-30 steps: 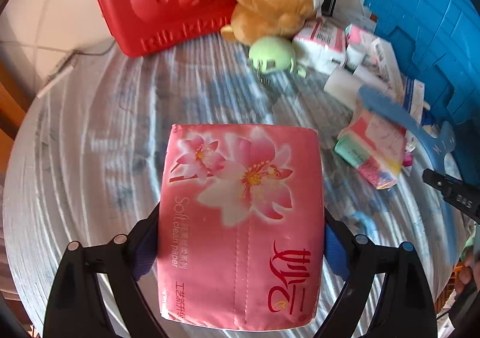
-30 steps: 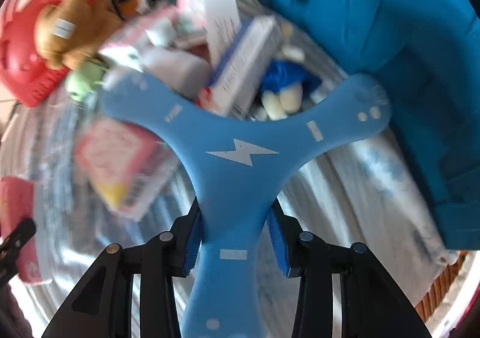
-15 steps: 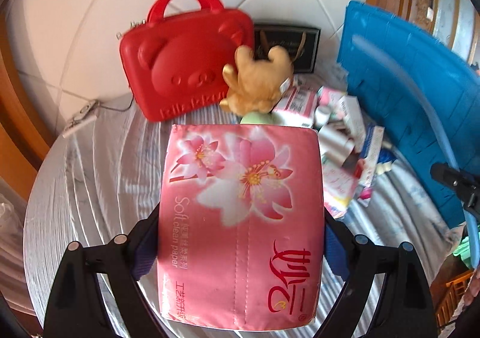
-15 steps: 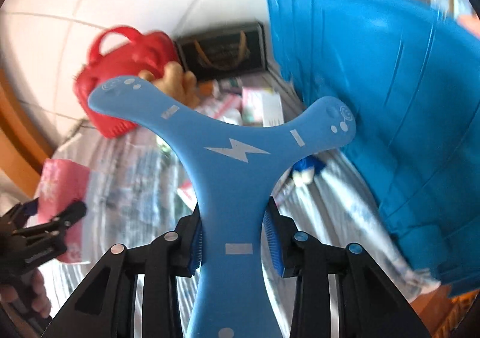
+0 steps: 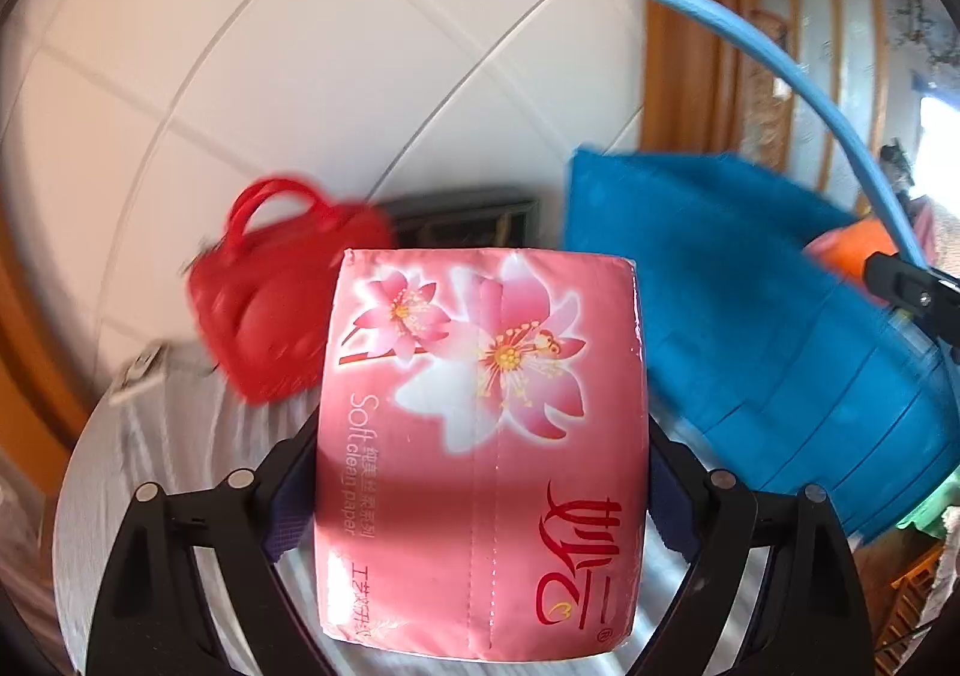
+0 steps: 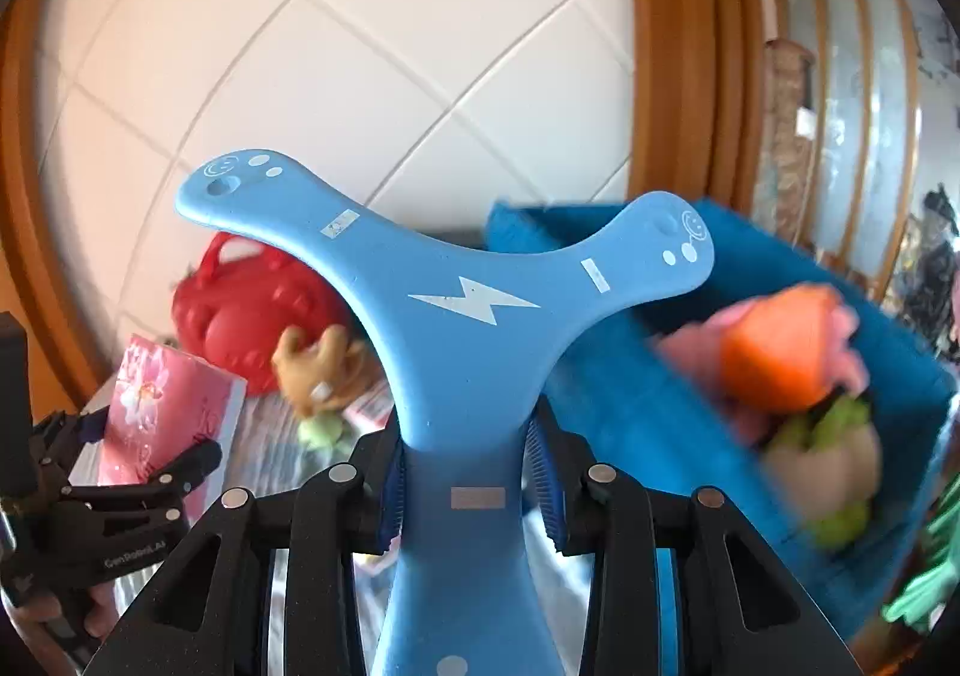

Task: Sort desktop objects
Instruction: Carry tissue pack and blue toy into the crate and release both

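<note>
A pink tissue pack (image 5: 483, 454) printed "Soft clean paper" is clamped in the left gripper (image 5: 480, 472), jaws wide, above the tabletop (image 5: 180, 436). A blue three-armed boomerang (image 6: 462, 328) with a white lightning bolt is gripped by the right gripper (image 6: 471, 487), jaws narrow.

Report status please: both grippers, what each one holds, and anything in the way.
Left gripper shut on pink tissue pack. Right gripper shut on blue boomerang. Blue bin ahead, toys inside; path looks clear.
</note>
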{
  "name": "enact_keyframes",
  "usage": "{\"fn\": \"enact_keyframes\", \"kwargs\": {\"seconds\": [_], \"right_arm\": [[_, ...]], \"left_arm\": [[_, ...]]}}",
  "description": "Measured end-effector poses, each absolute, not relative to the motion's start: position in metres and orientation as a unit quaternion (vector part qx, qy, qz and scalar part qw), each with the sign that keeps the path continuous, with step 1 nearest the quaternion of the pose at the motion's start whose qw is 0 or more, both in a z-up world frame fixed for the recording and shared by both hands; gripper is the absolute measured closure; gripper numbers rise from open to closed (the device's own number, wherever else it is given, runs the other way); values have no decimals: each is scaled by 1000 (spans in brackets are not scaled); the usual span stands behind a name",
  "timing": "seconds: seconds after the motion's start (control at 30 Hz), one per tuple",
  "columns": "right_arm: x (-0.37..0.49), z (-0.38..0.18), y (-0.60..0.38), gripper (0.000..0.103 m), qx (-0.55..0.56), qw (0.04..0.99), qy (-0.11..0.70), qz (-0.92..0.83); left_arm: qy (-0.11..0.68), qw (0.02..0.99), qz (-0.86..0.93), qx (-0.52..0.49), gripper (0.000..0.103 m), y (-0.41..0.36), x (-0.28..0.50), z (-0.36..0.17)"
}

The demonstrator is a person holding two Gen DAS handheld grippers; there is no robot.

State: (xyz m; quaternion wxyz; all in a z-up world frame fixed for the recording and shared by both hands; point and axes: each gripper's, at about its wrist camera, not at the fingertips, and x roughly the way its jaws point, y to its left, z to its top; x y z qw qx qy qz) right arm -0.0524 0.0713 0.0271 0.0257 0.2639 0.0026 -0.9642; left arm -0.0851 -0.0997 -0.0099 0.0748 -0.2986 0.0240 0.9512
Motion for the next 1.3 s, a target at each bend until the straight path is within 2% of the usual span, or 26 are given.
{"fn": "enact_keyframes", "kwargs": {"seconds": [0.33, 0.63, 1.1, 1.13, 1.2, 1.23, 1.27, 1.3], "right_arm": [[-58, 82, 198, 68, 239, -45, 10, -970], [-108, 69, 318, 68, 276, -72, 43, -957], [-159, 30, 386, 67, 333, -48, 60, -940], [-161, 28, 387, 65, 336, -46, 61, -939], [-162, 24, 386, 52, 338, -45, 62, -938], [-163, 24, 387, 29, 339, -45, 61, -938], [-163, 23, 387, 12, 339, -46, 60, -938], [-163, 24, 389, 9, 337, -46, 60, -938]], "left_arm": [[38, 163, 954, -249, 12, 47, -104, 61], [53, 178, 942, -281, 12, 176, -153, 72], [84, 121, 932, -330, 11, 233, -204, 46], [86, 117, 933, -330, 11, 233, -204, 44], [90, 113, 933, -330, 11, 234, -204, 42], [90, 112, 935, -324, 9, 234, -203, 43], [88, 113, 937, -317, 9, 232, -203, 45], [84, 114, 944, -299, 7, 231, -200, 49]]}}
